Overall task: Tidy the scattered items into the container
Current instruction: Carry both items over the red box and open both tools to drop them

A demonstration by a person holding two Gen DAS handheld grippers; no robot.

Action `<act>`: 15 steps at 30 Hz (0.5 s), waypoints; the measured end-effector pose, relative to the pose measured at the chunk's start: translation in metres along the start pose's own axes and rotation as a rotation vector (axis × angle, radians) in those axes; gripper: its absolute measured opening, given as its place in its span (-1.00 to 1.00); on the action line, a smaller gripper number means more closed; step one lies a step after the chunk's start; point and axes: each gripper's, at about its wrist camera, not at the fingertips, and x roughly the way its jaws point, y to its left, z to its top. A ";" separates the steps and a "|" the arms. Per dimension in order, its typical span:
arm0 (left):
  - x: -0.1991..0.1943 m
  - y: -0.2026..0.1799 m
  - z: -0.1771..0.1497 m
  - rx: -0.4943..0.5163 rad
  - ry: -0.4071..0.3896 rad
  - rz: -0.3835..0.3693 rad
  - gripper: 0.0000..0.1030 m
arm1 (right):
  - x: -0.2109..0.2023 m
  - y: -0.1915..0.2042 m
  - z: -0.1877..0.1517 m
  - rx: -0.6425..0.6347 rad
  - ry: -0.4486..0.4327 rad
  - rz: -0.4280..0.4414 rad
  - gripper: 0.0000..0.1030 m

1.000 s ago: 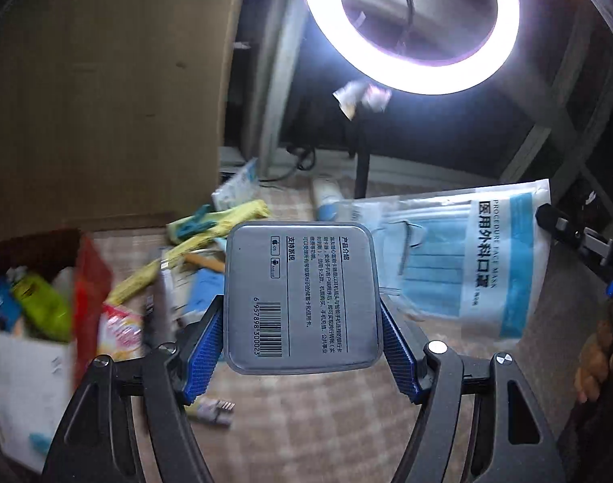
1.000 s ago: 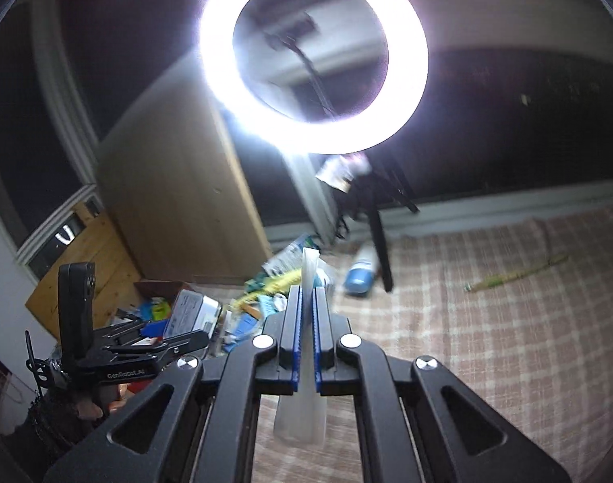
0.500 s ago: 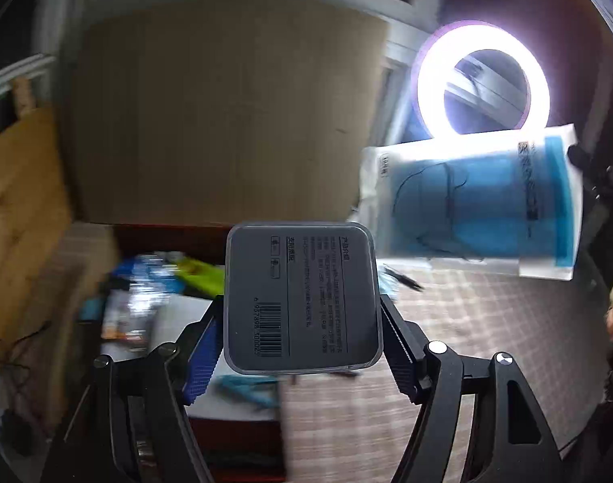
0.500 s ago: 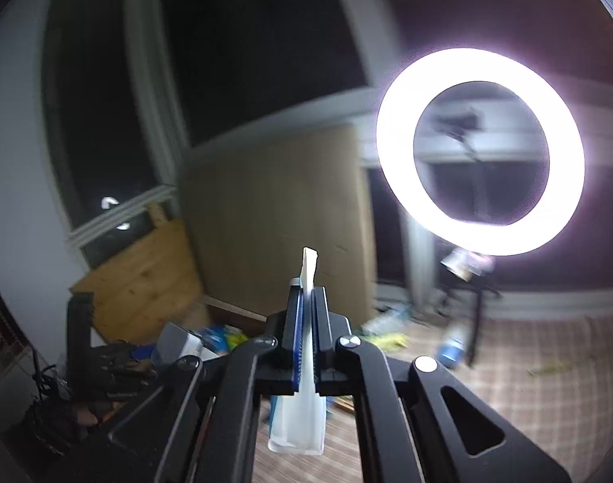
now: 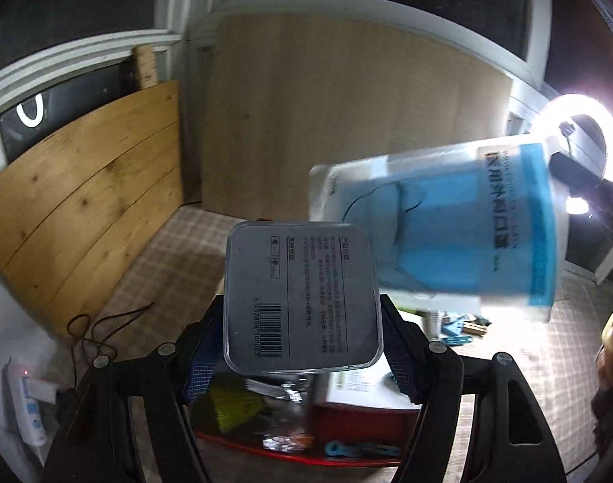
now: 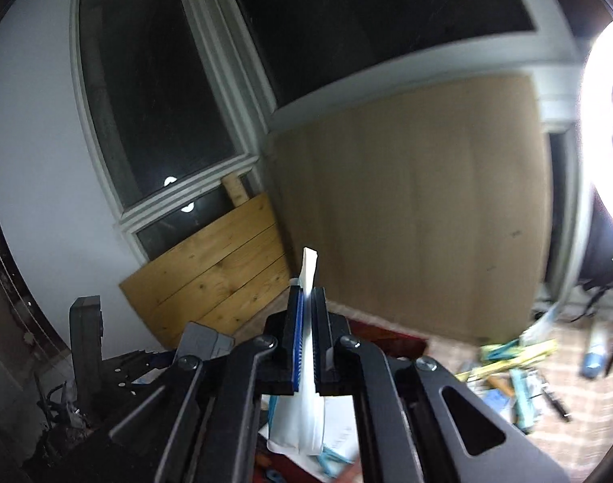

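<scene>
My left gripper (image 5: pixel 301 346) is shut on a grey square box (image 5: pixel 300 294) with a barcode label, held by its two sides. Right under it lies the red container (image 5: pixel 359 426), holding a yellow-green item (image 5: pixel 230 406) and a white leaflet (image 5: pixel 359 382). A blue and white face mask pack (image 5: pixel 439 225) hangs to the upper right. In the right wrist view my right gripper (image 6: pixel 307 322) is shut on that mask pack (image 6: pixel 302 422), seen edge-on. The grey box (image 6: pixel 203 340) shows at lower left, and the red container's rim (image 6: pixel 387 342) lies just behind my fingers.
Several scattered items (image 6: pixel 516 366) lie on the checked mat at the right, near a bright ring light (image 6: pixel 604 120) on a stand. Wooden boards (image 5: pixel 85 201) lean against the wall. A power strip (image 5: pixel 28 406) and loose cables (image 5: pixel 101 330) lie at the left.
Both grippers have swung left, away from the ring light and the scattered pile, carrying the grey box and the mask pack. The red container now lies directly beneath them.
</scene>
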 end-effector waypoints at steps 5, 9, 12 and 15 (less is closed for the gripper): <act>0.033 0.018 0.004 -0.012 0.042 -0.024 0.34 | 0.053 0.003 -0.016 -0.002 0.124 -0.012 -0.86; 0.072 0.022 -0.011 -0.008 0.180 -0.019 0.31 | 0.064 -0.007 -0.026 -0.022 0.201 -0.075 -0.40; 0.076 0.027 -0.017 -0.043 0.196 -0.022 0.25 | 0.061 -0.016 -0.032 -0.024 0.220 -0.126 -0.22; 0.070 0.030 -0.022 -0.070 0.176 -0.031 0.25 | 0.058 -0.025 -0.037 -0.025 0.239 -0.175 -0.15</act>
